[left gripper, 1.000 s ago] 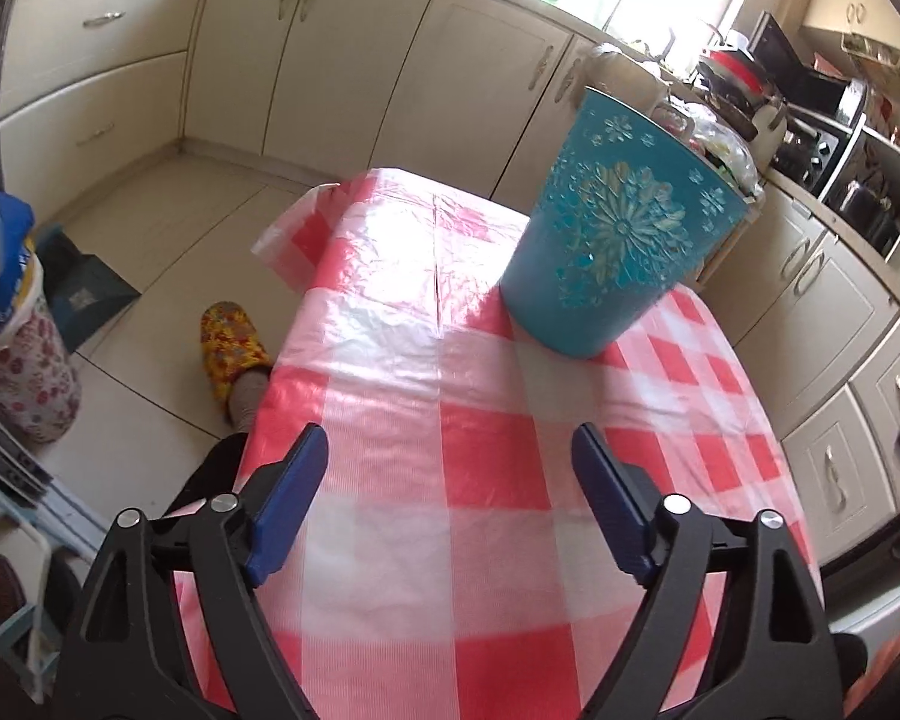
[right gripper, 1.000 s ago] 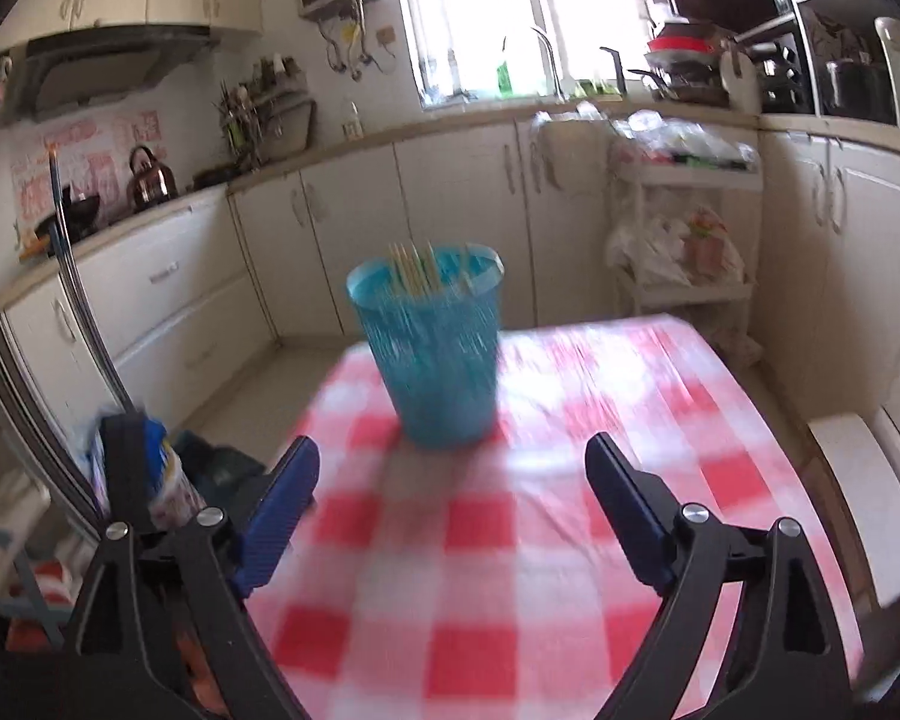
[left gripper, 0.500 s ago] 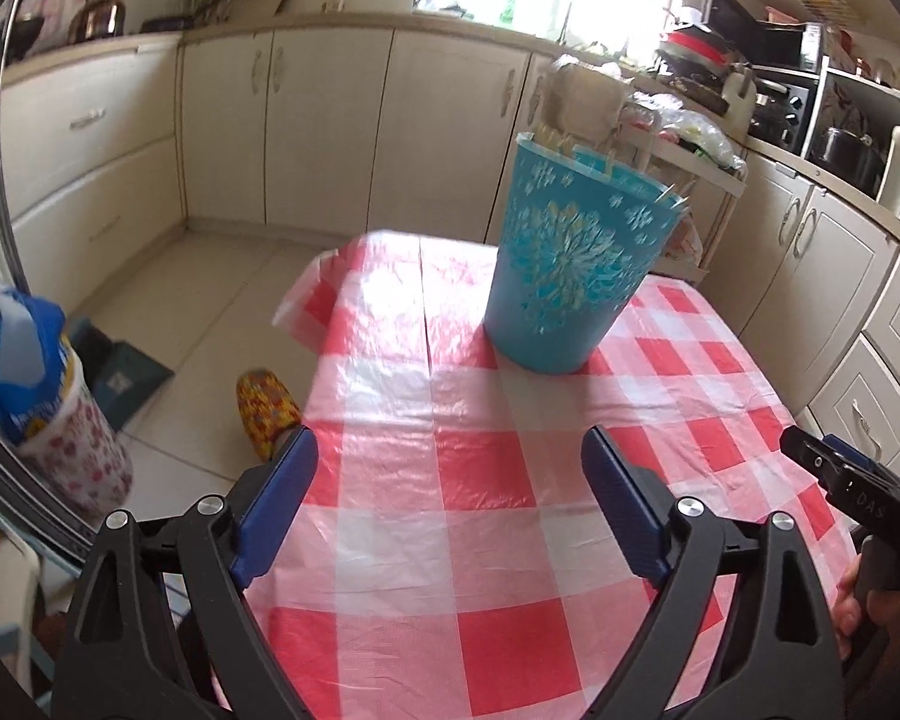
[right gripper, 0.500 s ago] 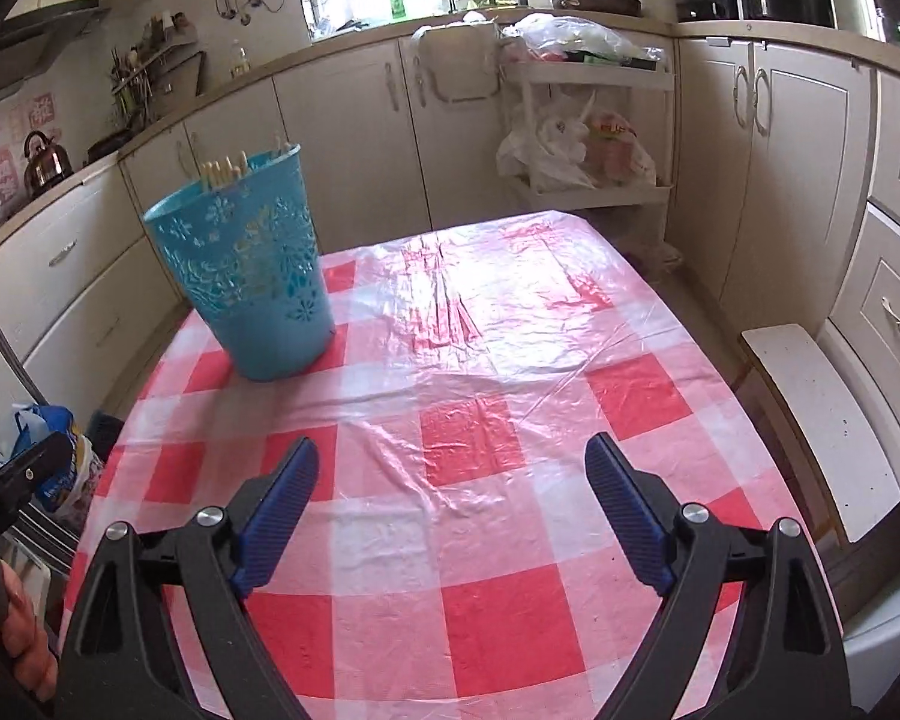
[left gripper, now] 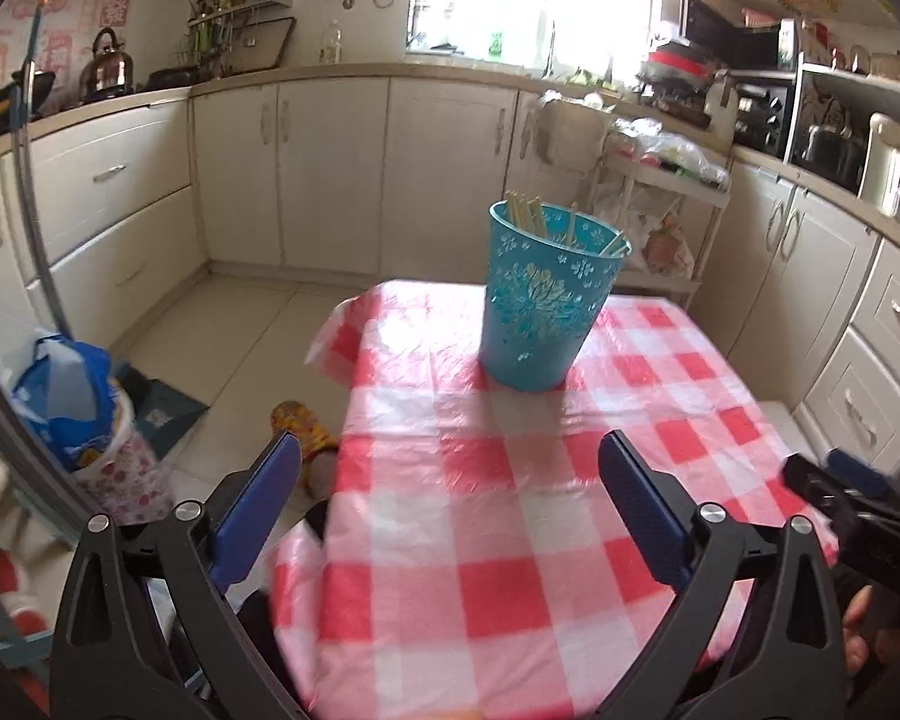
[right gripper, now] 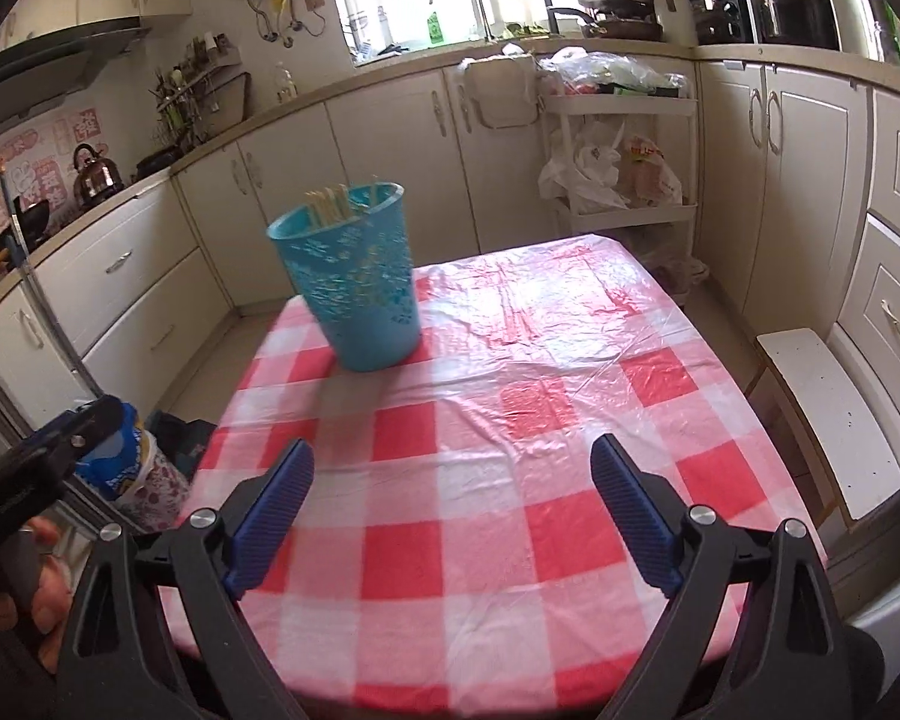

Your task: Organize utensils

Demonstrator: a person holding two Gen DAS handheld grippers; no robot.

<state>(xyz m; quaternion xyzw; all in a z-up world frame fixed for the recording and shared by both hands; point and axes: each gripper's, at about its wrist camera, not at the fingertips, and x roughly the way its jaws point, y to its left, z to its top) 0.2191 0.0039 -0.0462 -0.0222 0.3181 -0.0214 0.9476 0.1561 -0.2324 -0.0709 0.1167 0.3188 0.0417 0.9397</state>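
Note:
A teal patterned bin (left gripper: 546, 306) stands upright at the far side of the red-and-white checked table (left gripper: 510, 528), with pale wooden utensils (left gripper: 528, 213) sticking out of its top. From the right wrist view the same bin (right gripper: 354, 288) sits at the far left of the table (right gripper: 510, 480), the utensils (right gripper: 336, 201) showing above its rim. My left gripper (left gripper: 450, 504) hangs over the near table edge, its jaws opening wide with nothing between them. My right gripper (right gripper: 453, 510) is open and empty above the near part of the cloth. Each gripper shows at the other view's edge.
White kitchen cabinets (left gripper: 330, 168) run around the room. A white trolley with bags (right gripper: 618, 168) stands behind the table and a white bench (right gripper: 834, 420) to its right. On the floor at the left are a blue-bagged container (left gripper: 84, 414) and a yellow slipper (left gripper: 300, 426).
The left gripper has risen and pulled back from the bin, so the bin looks smaller and farther, and its jaws stand wider. The right view swung sideways and back, the bin now left of centre.

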